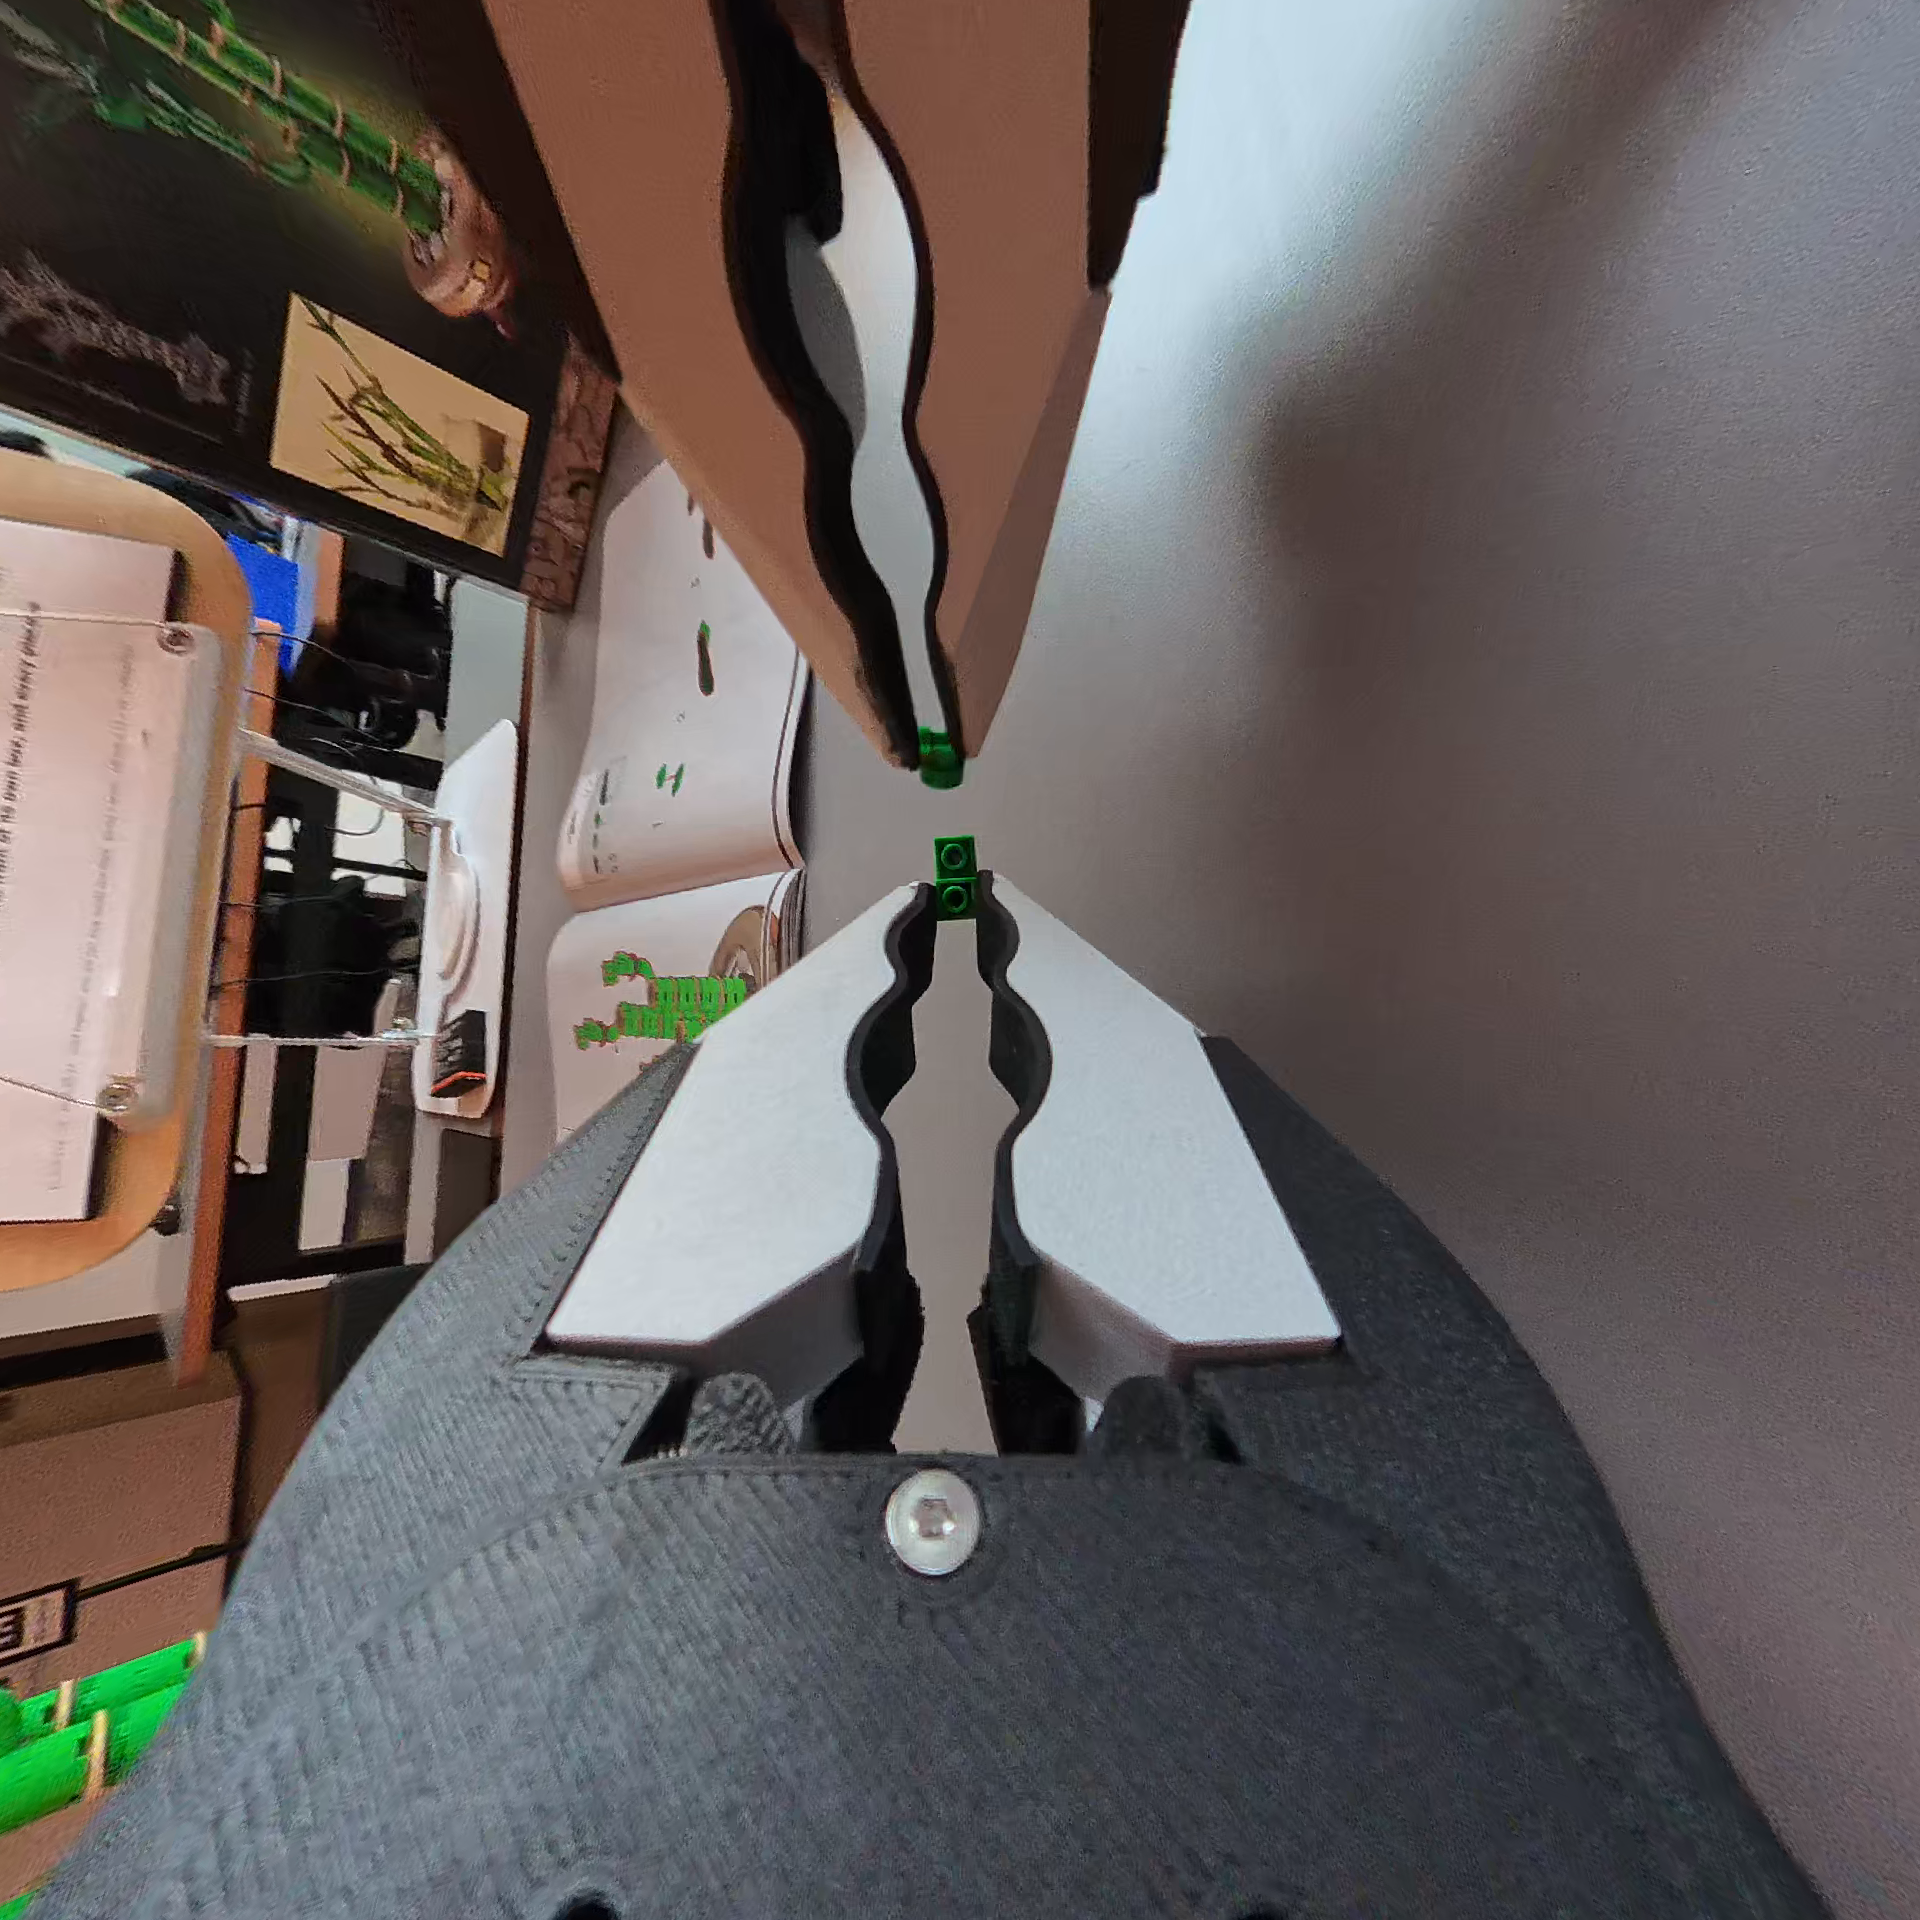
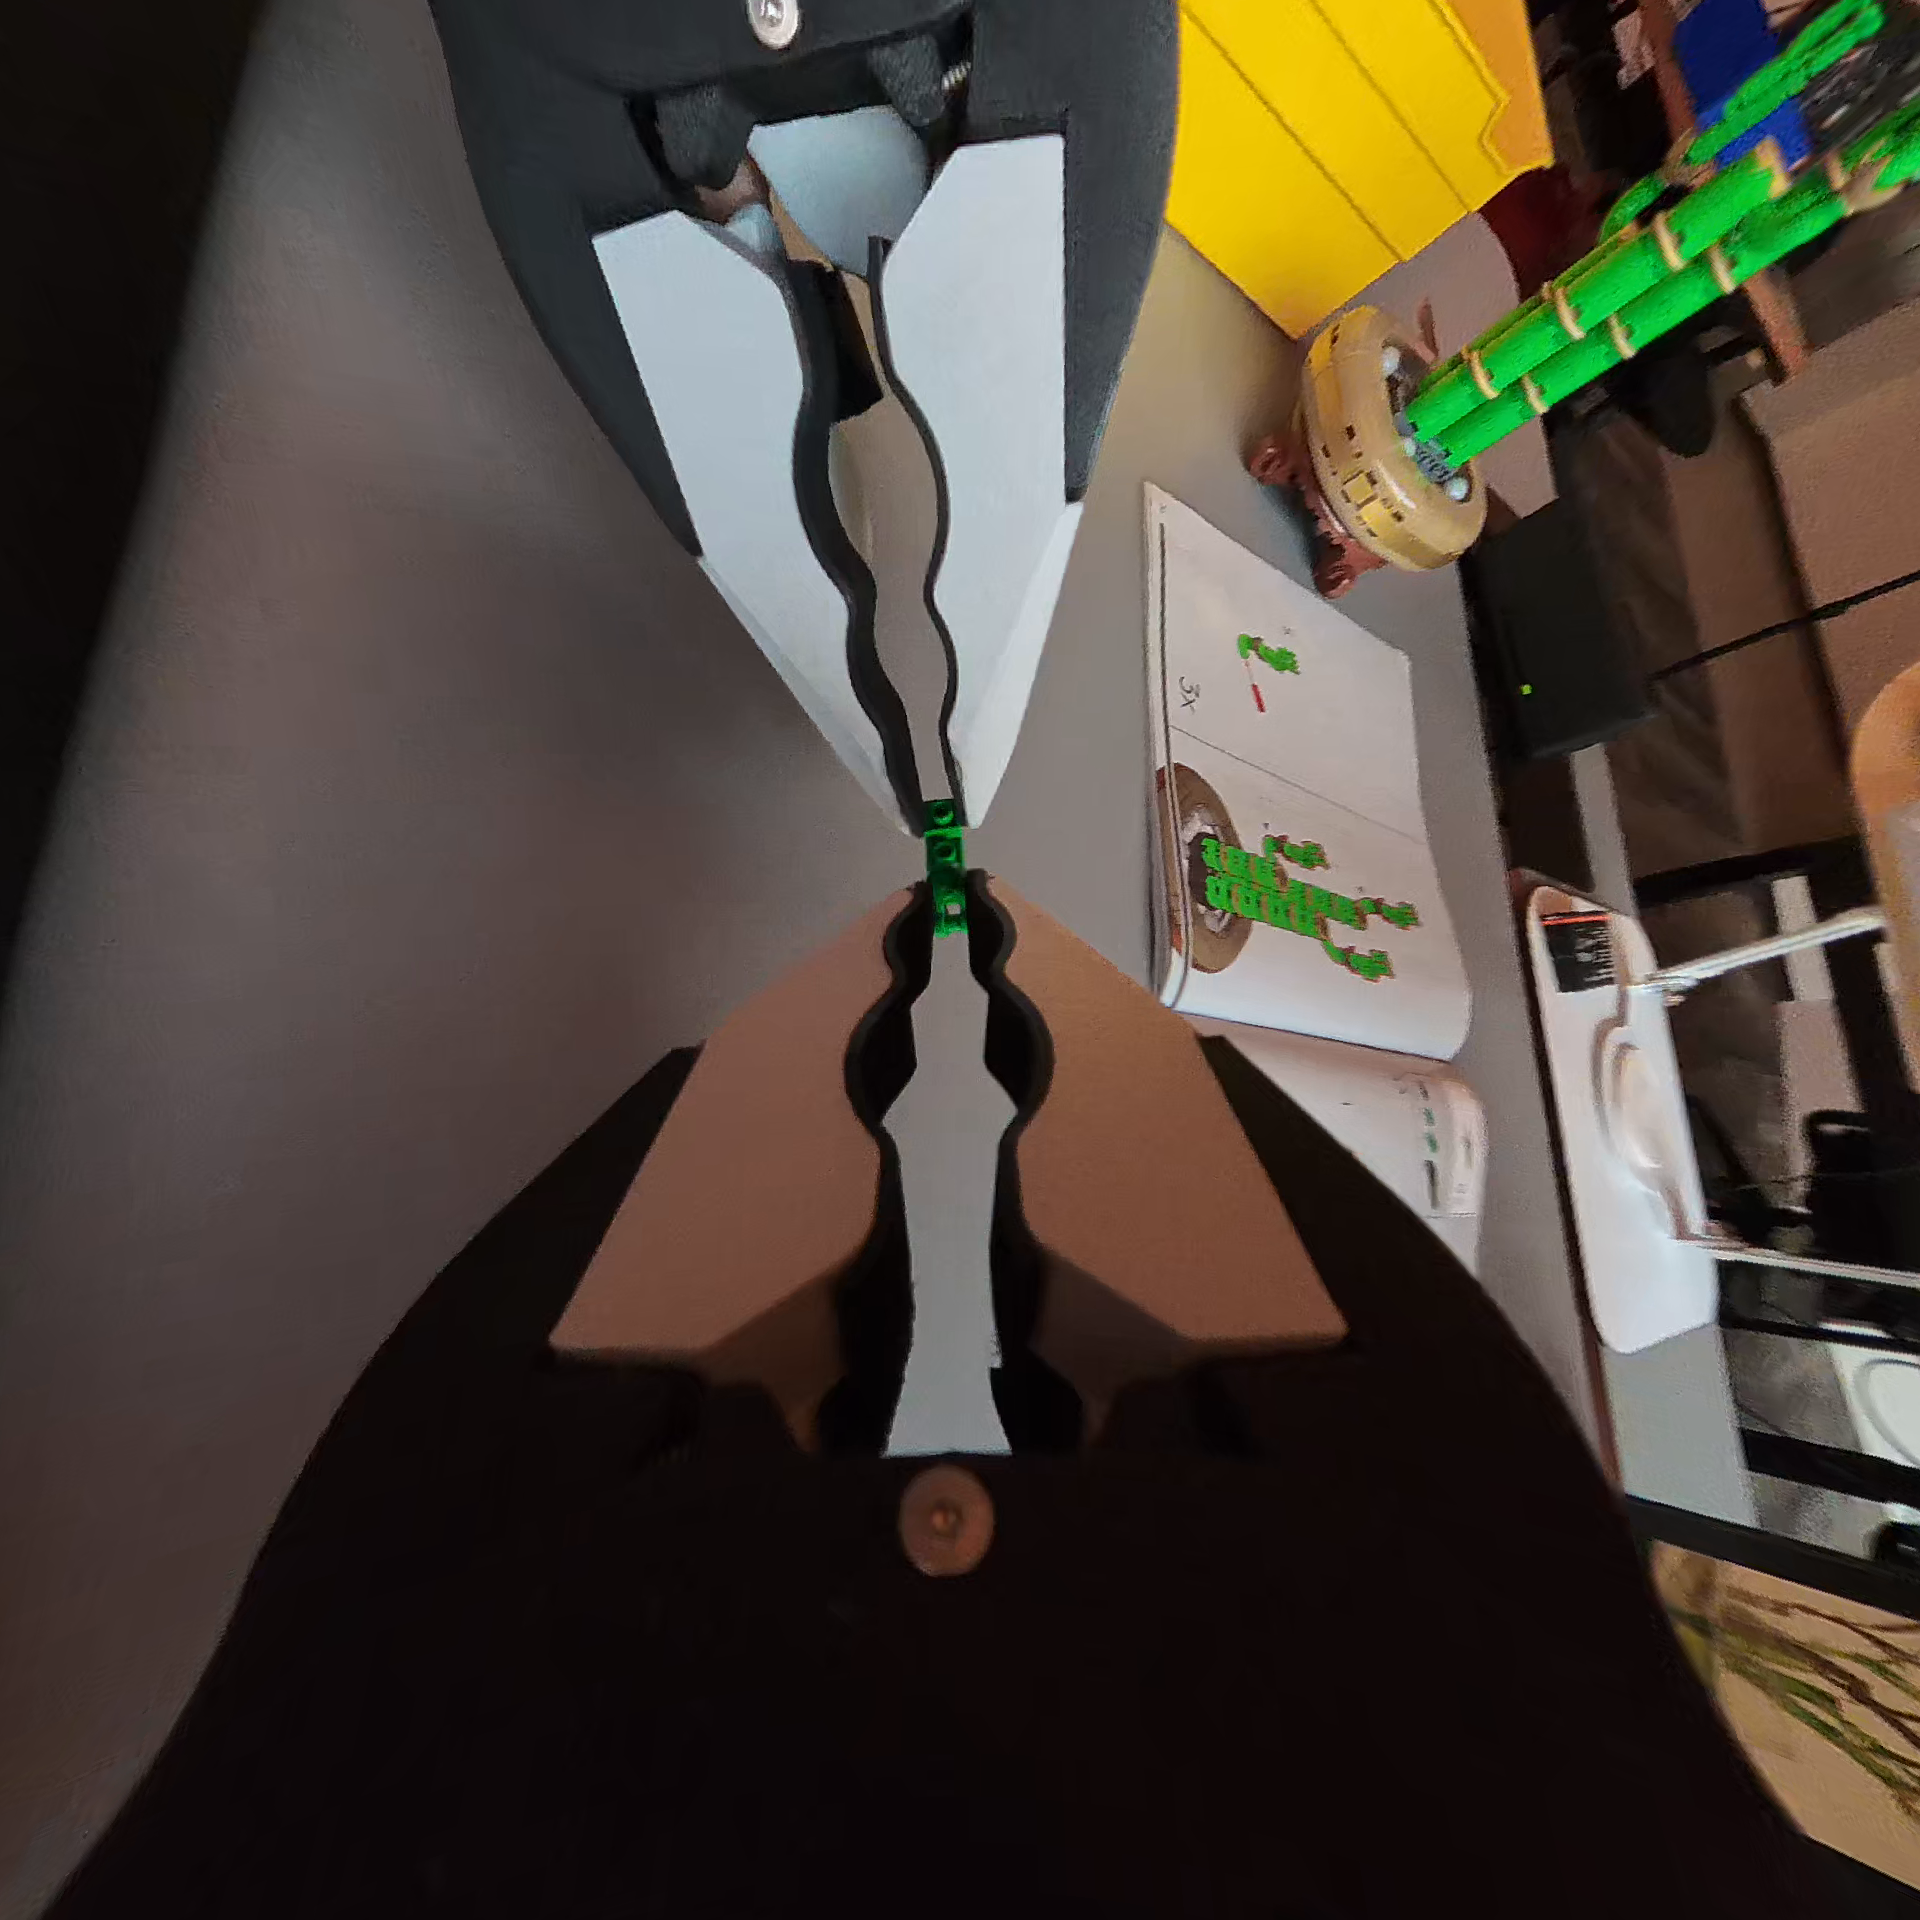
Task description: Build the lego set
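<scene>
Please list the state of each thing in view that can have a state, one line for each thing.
left gripper: shut on the green plate.
green plate: held at one end, other end free.
right gripper: shut on the small green piece.
small green piece: held at the fingertips, facing the plate.
instruction booklet: open, flat on the table.
bamboo model: partly built, in its pot.

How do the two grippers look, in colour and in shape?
The left gripper has white wedge-shaped fingers with wavy black inner pads, on a dark grey ribbed printed body with a silver screw. The right gripper has the same shape but brown fingers, a black body and a copper-coloured screw.
</scene>
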